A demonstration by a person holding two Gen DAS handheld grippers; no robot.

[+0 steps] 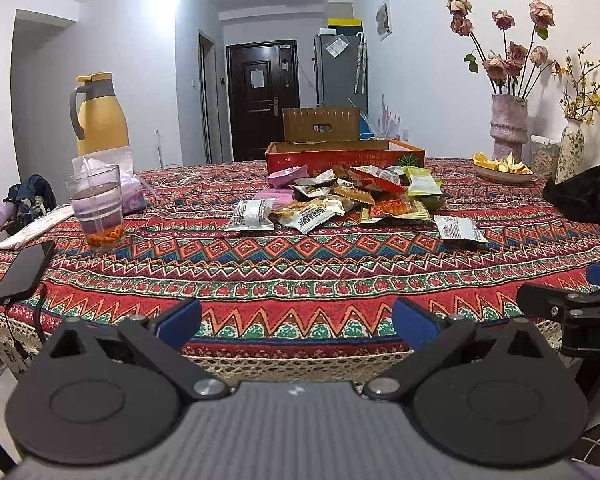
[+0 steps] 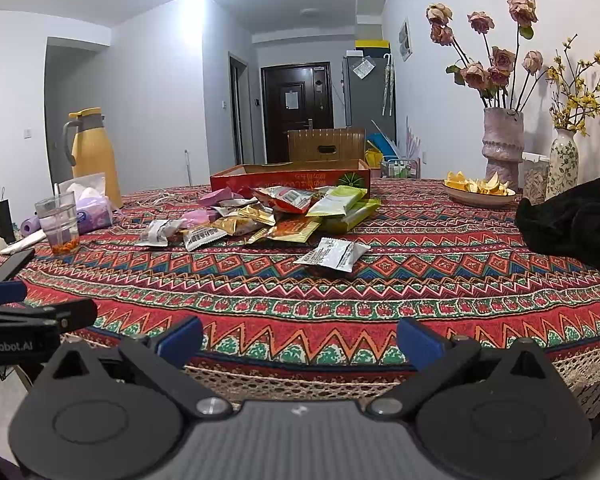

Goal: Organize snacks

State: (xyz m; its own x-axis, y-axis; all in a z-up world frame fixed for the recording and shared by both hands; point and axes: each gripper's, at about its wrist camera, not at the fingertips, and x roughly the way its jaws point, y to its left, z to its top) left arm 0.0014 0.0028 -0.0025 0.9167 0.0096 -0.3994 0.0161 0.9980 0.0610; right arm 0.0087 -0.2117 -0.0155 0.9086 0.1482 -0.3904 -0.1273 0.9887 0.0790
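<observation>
Lying apart from the heap, the white foil snack packet (image 2: 334,254) sits on the bench (image 2: 300,300) just short of the pile of mixed snack packets (image 2: 276,212), which spills out in front of the shallow red cardboard box (image 2: 290,178) at twelve o'clock. From my right hand-held gripper (image 2: 300,340) that loose packet is at about twelve o'clock, a touch toward one, its long axis running roughly nine to three, slightly skewed. From my left hand-held gripper (image 1: 296,320) it lies out toward two o'clock (image 1: 460,230). So I judge the right the nearer one for it. Both hand-held grippers are spread wide and hold nothing, hovering at the bench's near edge. A yellow thermos jug (image 1: 100,114) stands off at ten o'clock.
</observation>
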